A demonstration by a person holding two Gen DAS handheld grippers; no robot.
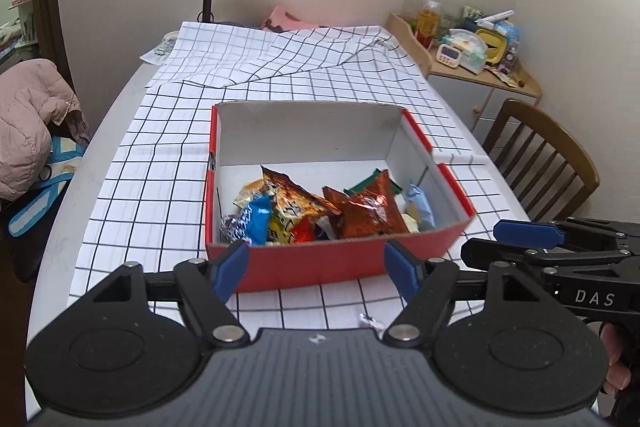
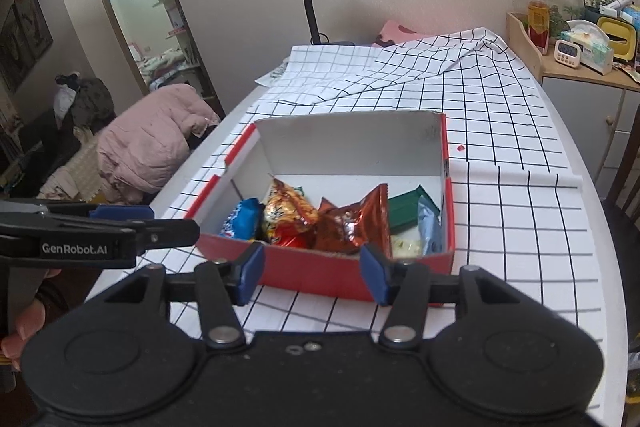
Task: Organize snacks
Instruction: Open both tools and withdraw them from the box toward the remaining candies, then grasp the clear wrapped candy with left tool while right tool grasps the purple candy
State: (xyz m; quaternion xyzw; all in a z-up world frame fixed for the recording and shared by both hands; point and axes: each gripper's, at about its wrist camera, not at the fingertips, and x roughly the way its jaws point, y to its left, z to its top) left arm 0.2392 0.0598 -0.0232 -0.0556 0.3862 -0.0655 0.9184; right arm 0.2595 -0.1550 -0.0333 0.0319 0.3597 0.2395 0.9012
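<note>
Left wrist view, red box (image 1: pixel 320 267) holding snack packets (image 1: pixel 320 215), both tools (image 1: pixel 316 267) (image 2: pixel 312 269) open, empty.

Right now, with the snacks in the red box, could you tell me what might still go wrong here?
1. The tablecloth lies wrinkled and folded beyond the box; sliding the box could bunch it.
2. A small scrap lies on the cloth in front of the box and may be overlooked.
3. The left gripper and right gripper hang side by side near the front wall, jaws open and empty; a careless move could bump them together or nudge the box.
</note>
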